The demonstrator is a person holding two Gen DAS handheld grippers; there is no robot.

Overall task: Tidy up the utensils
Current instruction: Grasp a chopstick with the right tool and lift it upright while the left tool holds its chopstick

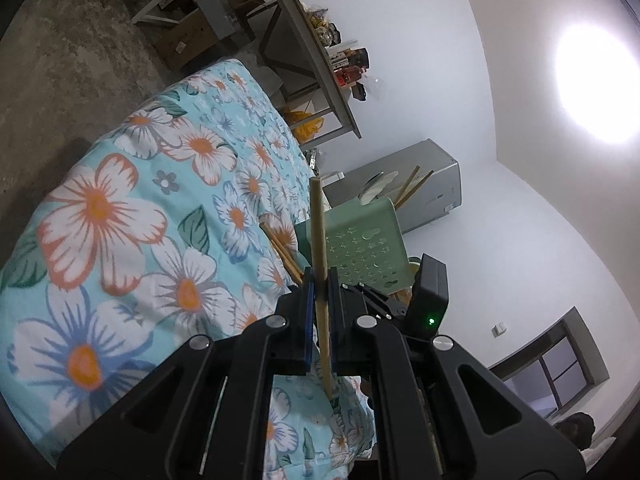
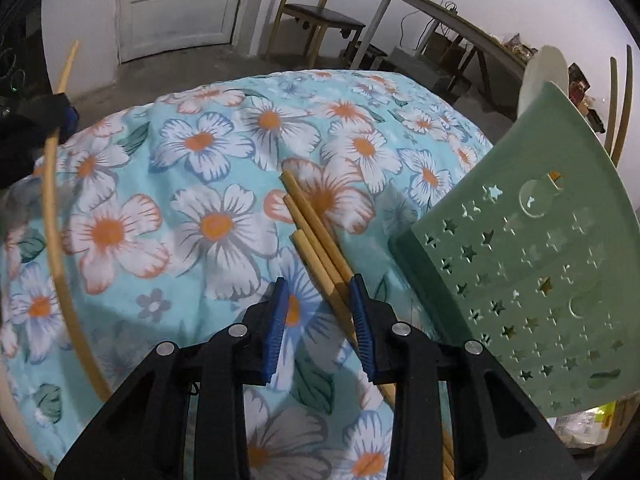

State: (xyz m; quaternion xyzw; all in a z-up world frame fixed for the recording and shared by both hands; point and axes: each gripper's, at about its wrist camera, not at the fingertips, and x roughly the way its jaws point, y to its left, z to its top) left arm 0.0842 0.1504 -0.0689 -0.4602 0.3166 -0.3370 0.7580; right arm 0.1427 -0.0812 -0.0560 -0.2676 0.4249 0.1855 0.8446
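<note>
Left tool (image 1: pixel 319 280): pads clamped shut on a single wooden chopstick (image 1: pixel 320 248). Its long axis crosses the pads, one end high above them, the other below toward the cloth. In the right wrist view the same chopstick (image 2: pixel 52 208) shows at far left as a long bowed line, upper end rising past the left tool (image 2: pixel 66 110).

Middle: three loose chopsticks (image 2: pixel 316 236) lie side by side, touching, on the floral cloth (image 2: pixel 216 224). Long axes parallel, blunt ends pointing away to upper left, the rest running toward the camera to lower right. Right tool (image 2: pixel 318 312) hangs over them with a gap between its blue pads; the bundle lies just beside the right-hand pad, nearest stick passing behind it. No pad visibly presses on wood.

Right: green perforated utensil holder (image 2: pixel 532 256), star cut-outs, stands on the cloth just beside the bundle. Two chopsticks (image 2: pixel 618 108) and a pale flat utensil (image 2: pixel 544 76) stick up out of it.

Surface: bench draped in turquoise cloth with white and orange flowers. Room: bare concrete floor, white door, wooden chair (image 2: pixel 312 16), long side table (image 1: pixel 316 52) with clutter, grey fridge (image 1: pixel 432 188), white walls.
</note>
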